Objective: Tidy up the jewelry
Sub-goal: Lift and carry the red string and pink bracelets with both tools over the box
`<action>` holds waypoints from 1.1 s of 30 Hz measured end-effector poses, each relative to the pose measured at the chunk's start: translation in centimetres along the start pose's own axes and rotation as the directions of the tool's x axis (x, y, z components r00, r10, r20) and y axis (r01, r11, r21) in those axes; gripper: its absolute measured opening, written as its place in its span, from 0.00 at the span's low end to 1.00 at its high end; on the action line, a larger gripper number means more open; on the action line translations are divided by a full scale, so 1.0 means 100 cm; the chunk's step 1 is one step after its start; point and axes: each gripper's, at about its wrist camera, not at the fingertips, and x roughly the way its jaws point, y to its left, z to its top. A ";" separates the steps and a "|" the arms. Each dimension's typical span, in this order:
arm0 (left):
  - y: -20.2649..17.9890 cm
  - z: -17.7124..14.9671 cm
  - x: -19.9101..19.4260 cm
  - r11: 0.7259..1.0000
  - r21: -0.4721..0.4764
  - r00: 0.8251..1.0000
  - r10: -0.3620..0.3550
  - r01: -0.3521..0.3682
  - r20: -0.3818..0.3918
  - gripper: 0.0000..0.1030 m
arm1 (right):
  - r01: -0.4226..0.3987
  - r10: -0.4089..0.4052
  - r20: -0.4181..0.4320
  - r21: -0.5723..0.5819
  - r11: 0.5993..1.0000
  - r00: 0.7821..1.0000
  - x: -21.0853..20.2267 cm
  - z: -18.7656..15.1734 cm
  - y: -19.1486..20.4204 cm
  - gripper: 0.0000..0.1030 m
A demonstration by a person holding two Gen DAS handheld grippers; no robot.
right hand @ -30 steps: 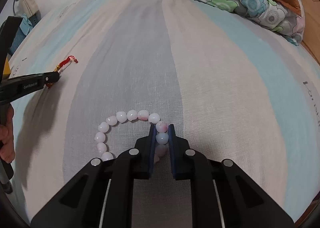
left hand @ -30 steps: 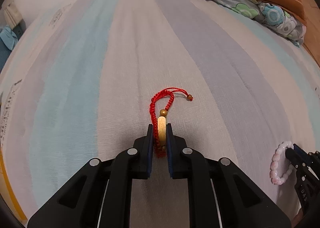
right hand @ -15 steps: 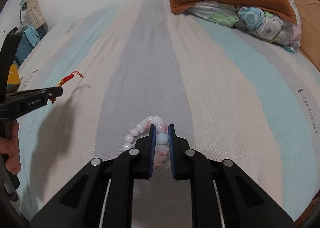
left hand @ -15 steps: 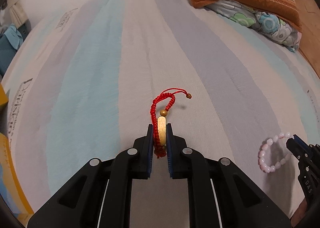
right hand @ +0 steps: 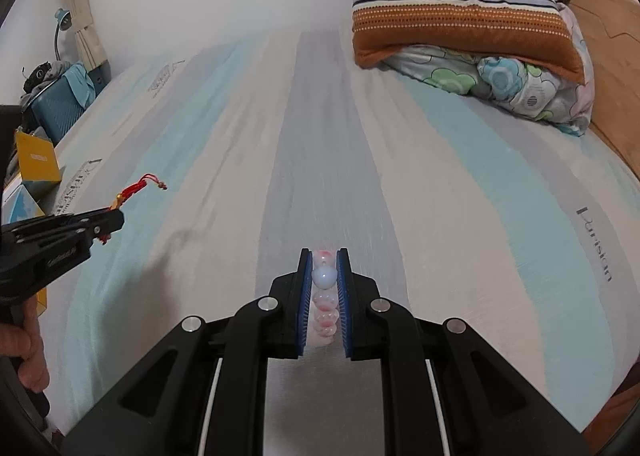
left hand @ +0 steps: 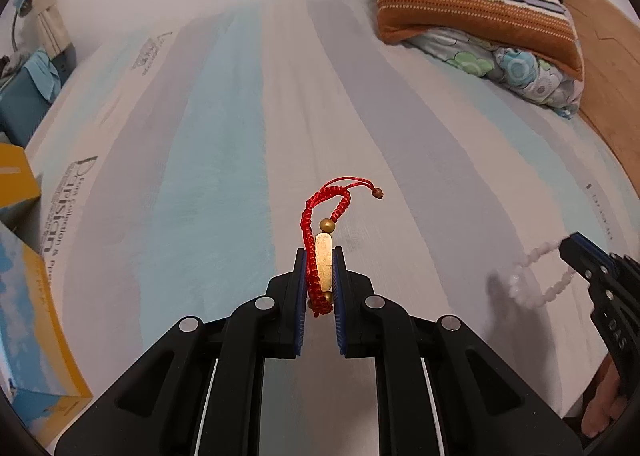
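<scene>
A red braided cord bracelet [left hand: 325,212] with a gold bar and small gold beads is pinched in my left gripper [left hand: 320,256], which is shut on it and held above the striped bed sheet [left hand: 224,160]. My right gripper [right hand: 324,260] is shut on a pink-and-white bead bracelet [right hand: 323,278], also lifted off the sheet. From the left wrist view the bead bracelet [left hand: 538,276] hangs blurred from the right gripper [left hand: 570,250] at the right edge. From the right wrist view the red bracelet [right hand: 138,188] sticks out of the left gripper [right hand: 116,218] at the left.
Stacked pillows, one striped orange [right hand: 460,16] and one floral [right hand: 508,80], lie at the head of the bed by a wooden headboard [right hand: 608,16]. A yellow-and-blue box [left hand: 28,316] sits at the left edge of the bed. A teal case [right hand: 60,104] stands beyond it.
Both grippers have risen off the sheet, each carrying its bracelet. The bead bracelet, which lay partly on the sheet, now hangs free. More of the pillows and the box has come into view.
</scene>
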 end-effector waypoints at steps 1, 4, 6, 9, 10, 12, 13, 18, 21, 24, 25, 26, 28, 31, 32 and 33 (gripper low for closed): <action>0.002 -0.002 -0.006 1.000 -0.005 1.000 -0.004 0.004 0.007 0.11 | 0.003 -0.003 0.003 -0.002 1.000 1.000 -0.002 0.001 0.001 0.11; 0.007 -0.010 -0.027 1.000 -0.011 1.000 0.001 -0.001 0.029 0.11 | 0.012 -0.012 0.013 -0.005 1.000 1.000 -0.012 0.002 0.007 0.11; 0.010 -0.014 -0.038 1.000 -0.013 0.999 0.008 -0.008 0.043 0.11 | 0.015 -0.015 0.023 -0.008 1.000 1.000 -0.018 0.003 0.012 0.11; 0.017 -0.018 -0.052 0.999 -0.021 0.998 0.027 -0.026 0.057 0.11 | 0.010 -0.010 0.033 -0.007 1.000 0.999 -0.028 0.005 0.020 0.11; 0.020 -0.020 -0.056 0.999 -0.025 0.998 0.031 -0.029 0.060 0.11 | 0.009 -0.008 0.036 -0.008 1.000 0.999 -0.031 0.005 0.023 0.11; 0.029 -0.024 -0.066 0.999 -0.036 0.997 0.042 -0.040 0.067 0.11 | 0.002 -0.002 0.042 -0.012 1.000 0.999 -0.038 0.006 0.030 0.11; 0.033 -0.026 -0.071 0.998 -0.038 0.996 0.049 -0.046 0.070 0.11 | 0.000 0.000 0.047 -0.016 1.000 0.999 -0.042 0.007 0.035 0.11; 0.060 -0.035 -0.093 0.995 -0.066 0.994 0.076 -0.070 0.084 0.11 | -0.018 0.021 0.062 -0.044 0.999 0.998 -0.057 0.011 0.061 0.11; 0.080 -0.040 -0.106 0.993 -0.087 0.992 0.093 -0.086 0.088 0.11 | -0.032 0.037 0.068 -0.069 0.997 0.997 -0.065 0.013 0.083 0.11; 0.100 -0.046 -0.121 0.989 -0.111 0.989 0.108 -0.097 0.097 0.11 | -0.064 0.071 0.068 -0.093 0.994 0.995 -0.074 0.014 0.110 0.11; 0.108 -0.048 -0.126 0.988 -0.117 0.988 0.117 -0.105 0.100 0.11 | -0.070 0.077 0.070 -0.099 0.993 0.995 -0.076 0.014 0.118 0.11; 0.114 -0.050 -0.130 0.986 -0.122 0.987 0.123 -0.110 0.101 0.11 | -0.078 0.086 0.074 -0.111 0.991 0.994 -0.079 0.015 0.129 0.11; 0.128 -0.054 -0.139 0.983 -0.140 0.985 0.134 -0.119 0.105 0.11 | -0.089 0.100 0.078 -0.130 0.988 0.992 -0.084 0.017 0.147 0.11; 0.151 -0.060 -0.152 0.976 -0.173 0.982 0.150 -0.130 0.110 0.11 | -0.124 0.137 0.077 -0.152 0.981 0.988 -0.091 0.020 0.176 0.11; 0.161 -0.063 -0.157 0.973 -0.183 0.981 0.160 -0.138 0.111 0.11 | -0.144 0.157 0.072 -0.158 0.977 0.985 -0.093 0.021 0.186 0.11; 0.169 -0.066 -0.161 0.971 -0.189 0.979 0.169 -0.146 0.111 0.11 | -0.154 0.167 0.071 -0.162 0.975 0.983 -0.094 0.022 0.193 0.11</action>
